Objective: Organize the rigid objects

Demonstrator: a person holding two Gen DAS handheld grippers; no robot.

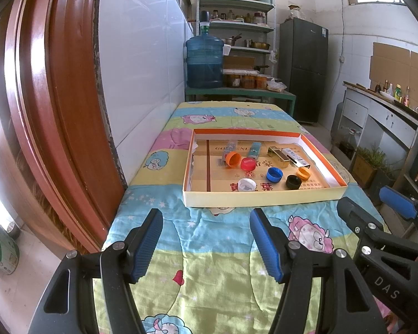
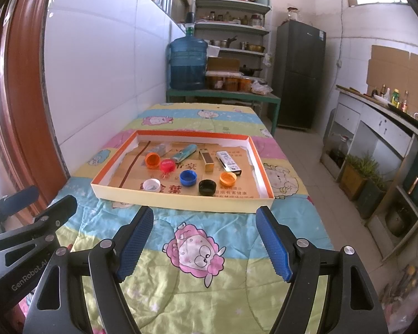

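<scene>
Currently both grippers, left gripper [image 1: 206, 243] and right gripper [image 2: 204, 243], hover spread wide and empty over the cartoon-print quilt [image 2: 181, 292], short of the shallow orange-rimmed cardboard tray [image 2: 181, 201]. Plastic bottle caps and lighters already sit inside it, loosely grouped.

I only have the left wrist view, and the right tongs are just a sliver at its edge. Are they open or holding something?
Observer: The right tongs are open wide and empty, short of the near wall of the box.
Operator: What sits straight ahead of them?
Observer: The black cap, centred between their fingers.
Operator: Is it touching that orange cap beside it?
Observer: No, a thin strip of box floor shows between it and the orange cap.
</scene>
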